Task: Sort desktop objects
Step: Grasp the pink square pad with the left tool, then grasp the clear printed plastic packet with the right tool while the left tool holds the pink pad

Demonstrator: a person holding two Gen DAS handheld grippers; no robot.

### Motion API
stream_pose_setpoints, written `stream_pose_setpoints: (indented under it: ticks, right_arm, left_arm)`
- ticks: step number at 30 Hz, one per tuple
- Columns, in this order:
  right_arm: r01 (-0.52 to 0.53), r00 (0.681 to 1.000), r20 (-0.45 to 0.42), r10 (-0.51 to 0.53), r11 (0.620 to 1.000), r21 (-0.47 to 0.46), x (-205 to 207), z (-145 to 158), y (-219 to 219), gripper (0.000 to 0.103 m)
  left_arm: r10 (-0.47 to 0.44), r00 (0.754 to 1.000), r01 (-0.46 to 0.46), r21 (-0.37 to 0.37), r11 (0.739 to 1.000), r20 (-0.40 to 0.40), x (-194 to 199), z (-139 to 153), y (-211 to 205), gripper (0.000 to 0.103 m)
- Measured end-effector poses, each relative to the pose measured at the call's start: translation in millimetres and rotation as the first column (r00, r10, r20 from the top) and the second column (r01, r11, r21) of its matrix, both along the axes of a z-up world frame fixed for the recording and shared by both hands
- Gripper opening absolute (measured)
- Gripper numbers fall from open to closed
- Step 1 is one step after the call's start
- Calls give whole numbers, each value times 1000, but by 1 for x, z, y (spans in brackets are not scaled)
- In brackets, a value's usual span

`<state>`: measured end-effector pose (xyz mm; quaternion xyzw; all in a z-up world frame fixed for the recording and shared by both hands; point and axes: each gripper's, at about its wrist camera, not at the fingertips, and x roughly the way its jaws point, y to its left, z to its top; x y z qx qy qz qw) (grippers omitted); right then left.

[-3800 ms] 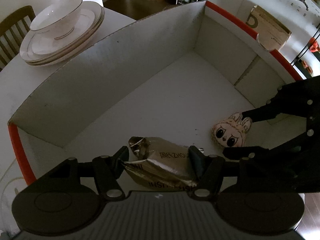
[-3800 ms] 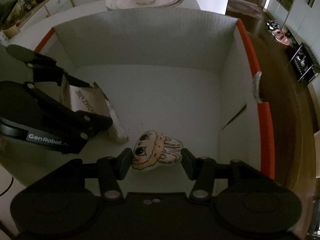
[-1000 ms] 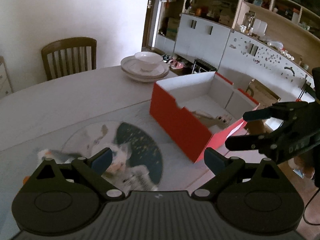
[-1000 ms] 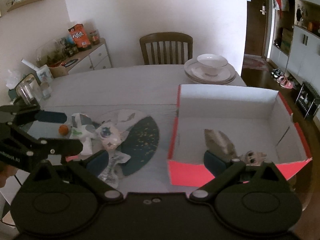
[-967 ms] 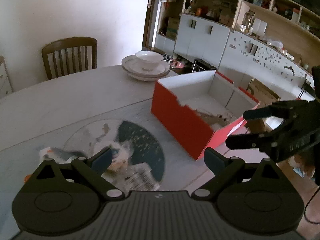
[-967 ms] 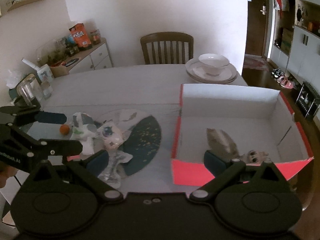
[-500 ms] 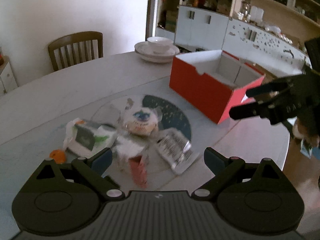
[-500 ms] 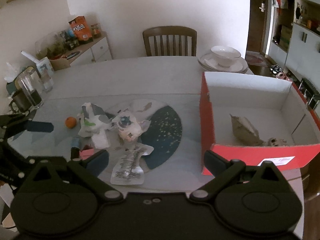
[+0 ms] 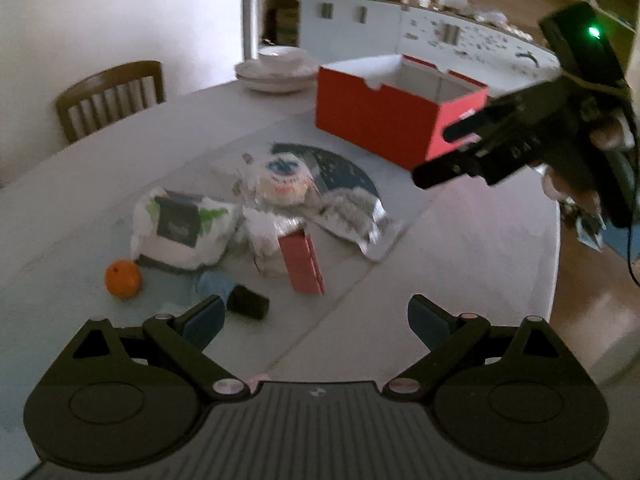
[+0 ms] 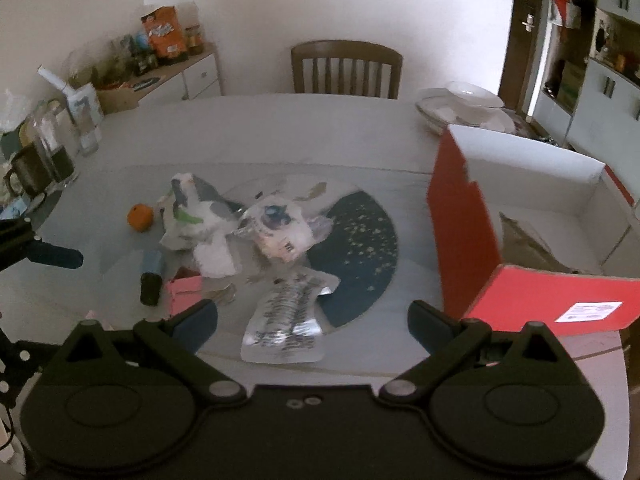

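Note:
Loose objects lie piled on the round table: an orange (image 9: 122,278) (image 10: 140,218), a white bag (image 9: 182,232) (image 10: 192,216), a round snack packet (image 9: 282,180) (image 10: 280,228), a pink box (image 9: 302,260) (image 10: 184,292), a silver foil packet (image 9: 356,216) (image 10: 288,316) and a small black cylinder (image 9: 248,302) (image 10: 151,288). The red box (image 9: 396,120) (image 10: 472,240) stands to the right with a gold bag (image 10: 528,244) inside. My left gripper (image 9: 316,316) is open and empty, just short of the pile. My right gripper (image 10: 312,320) is also open, above the foil packet.
Stacked plates with a bowl (image 9: 276,70) (image 10: 464,112) sit beyond the box. A wooden chair (image 10: 346,68) stands at the far side. A glass jug and mugs (image 10: 44,148) occupy the table's left edge. A hand (image 9: 592,172) holds the right gripper near the table's right rim.
Both grippers left the gold bag and plush face in the red box and pulled back. Over the last second both views have swung left to the pile, which is closer now.

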<state>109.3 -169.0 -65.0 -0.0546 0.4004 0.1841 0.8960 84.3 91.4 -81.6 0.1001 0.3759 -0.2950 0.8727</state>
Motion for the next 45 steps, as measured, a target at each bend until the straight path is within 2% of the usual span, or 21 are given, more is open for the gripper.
stream_pose_setpoints:
  ticks: [3, 9, 17, 24, 29, 32, 37, 39, 45]
  right_arm:
    - [-20, 1000, -12, 20, 1000, -2, -1, -4, 9, 102]
    - [-37, 999, -36, 37, 999, -9, 1, -15, 23, 101]
    - [-27, 998, -53, 26, 999, -20, 9, -29, 29, 101]
    - [-22, 997, -74, 20, 999, -26, 13, -37, 32, 101]
    - [-22, 997, -80, 20, 999, -25, 15, -38, 32, 101]
    - [-24, 996, -84, 21, 999, -31, 17, -41, 32, 100]
    - [-28, 996, -88, 24, 998, -48, 22, -47, 32, 98]
    - [-31, 996, -91, 26, 998, -57, 24, -49, 34, 98]
    - [-59, 994, -98, 50, 993, -99, 33, -61, 43, 95]
  left_arm:
    - [-54, 998, 54, 0, 999, -9, -3, -8, 7, 98]
    - [-129, 991, 130, 74, 989, -20, -3, -27, 18, 98]
    - [-128, 990, 134, 107, 985, -61, 8, -48, 37, 97]
    - [-162, 983, 173, 153, 973, -81, 11, -58, 42, 82]
    - [-150, 985, 162, 163, 973, -84, 13, -60, 49, 82]
    - [-145, 987, 155, 156, 976, -74, 16, -60, 46, 73]
    - [-87, 995, 94, 122, 988, -56, 25, -60, 42, 46]
    - [-69, 996, 74, 118, 990, -49, 27, -59, 40, 41]
    - [-34, 998, 40, 126, 991, -53, 30, -58, 36, 41]
